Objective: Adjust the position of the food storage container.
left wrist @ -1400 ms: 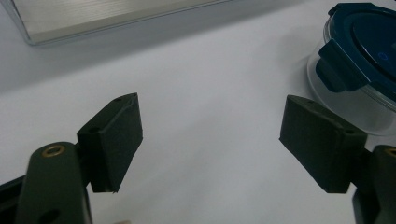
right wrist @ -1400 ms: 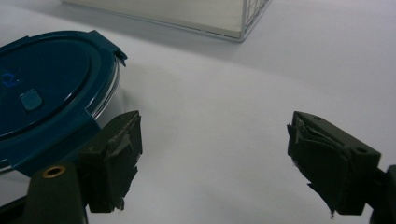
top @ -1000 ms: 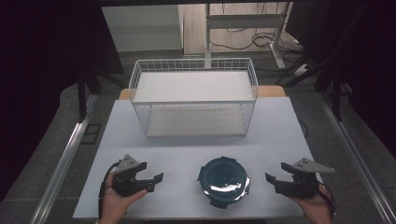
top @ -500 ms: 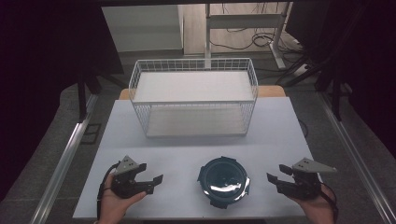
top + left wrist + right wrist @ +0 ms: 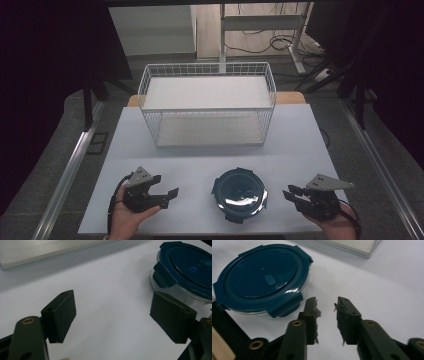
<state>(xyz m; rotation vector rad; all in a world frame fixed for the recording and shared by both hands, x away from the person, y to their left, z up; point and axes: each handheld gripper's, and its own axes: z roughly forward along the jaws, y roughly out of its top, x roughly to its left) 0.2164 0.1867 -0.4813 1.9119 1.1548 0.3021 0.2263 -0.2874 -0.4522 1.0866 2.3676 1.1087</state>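
Glass-walled container with a teal clip lid: judged heavy, rigid, slippery, breakable; best gripped by a lid tab. Left gripper, at its 9 o'clock, is held wide and empty. Right gripper, at 3 o'clock, has just been closing to a narrow gap, nothing between.

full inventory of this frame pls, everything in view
container: 1, clear round body with dark blue clip lid shut on it, near edge of table, between the grippers
wire basket: 1, white, far half of table
table: 1, white
left gripper: 1, black, left of container, jaws open on nothing
right gripper: 1, black, right of container, jaws just been closing, narrow gap, nothing between
hands: 2, one holding each gripper
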